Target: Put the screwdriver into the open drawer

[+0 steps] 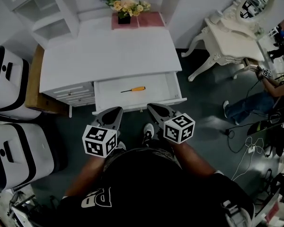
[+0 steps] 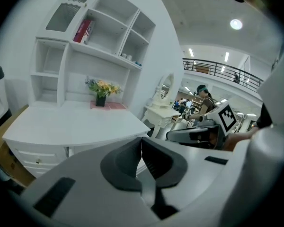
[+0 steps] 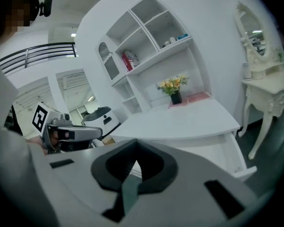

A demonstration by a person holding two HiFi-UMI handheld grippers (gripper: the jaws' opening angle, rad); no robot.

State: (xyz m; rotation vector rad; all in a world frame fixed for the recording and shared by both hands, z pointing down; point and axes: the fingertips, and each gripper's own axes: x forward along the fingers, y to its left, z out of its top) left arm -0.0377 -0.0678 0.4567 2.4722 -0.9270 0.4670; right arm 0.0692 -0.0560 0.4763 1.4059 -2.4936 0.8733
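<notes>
Under the desktop (image 1: pixel 109 56), the open drawer (image 1: pixel 106 97) holds the screwdriver (image 1: pixel 133 89); left claw (image 1: pixel 116 112), right claw (image 1: pixel 152 109) closed, empty.

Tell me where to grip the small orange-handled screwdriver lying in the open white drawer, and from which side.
Probably the orange handle, its thicker right end, taken from above with the jaws across it: the orange-handled screwdriver lies flat on the floor of the open white drawer, apart from the walls.
</notes>
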